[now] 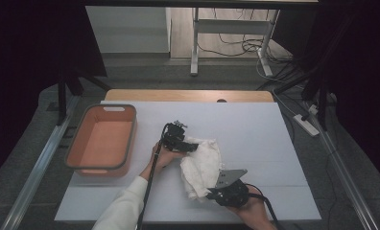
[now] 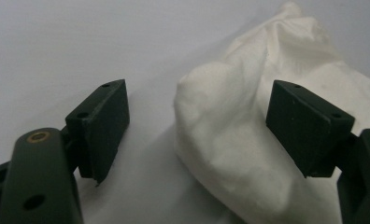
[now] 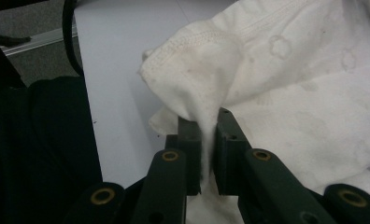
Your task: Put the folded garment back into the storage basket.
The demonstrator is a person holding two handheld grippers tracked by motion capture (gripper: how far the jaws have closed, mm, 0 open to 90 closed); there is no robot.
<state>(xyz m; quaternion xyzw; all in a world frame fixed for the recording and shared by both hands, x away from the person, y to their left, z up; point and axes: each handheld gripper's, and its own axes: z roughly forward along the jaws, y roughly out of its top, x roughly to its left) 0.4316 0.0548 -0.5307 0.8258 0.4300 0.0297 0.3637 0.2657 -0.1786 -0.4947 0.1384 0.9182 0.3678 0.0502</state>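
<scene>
A white cloth (image 1: 202,165) lies bunched up in the middle of the white table (image 1: 255,129), between the two hands. The right gripper (image 1: 212,192) is at the near end of the cloth, and its jaws are squeezed together on a fold of it. In the right gripper view the cloth (image 3: 286,84) goes down into the thin gap between the two black jaws, so this end is pinched tight. The left gripper (image 1: 193,146) is at the far end of the cloth. Its jaws stand wide apart and do not press on anything. In the left gripper view a soft lump of the cloth (image 2: 234,140) sits between the two black pads (image 2: 103,126), closer to the right one, but I cannot tell if that pad touches it. An orange tub (image 1: 101,165) stands to the left on the table, well away from the cloth, with nothing in it. I think the step now is getting a second hold on the cloth. Next, the left gripper should likely go a bit lower so the lump sits well between the pads, then close on it. The right gripper should keep its hold, or the cloth may slip.
</scene>
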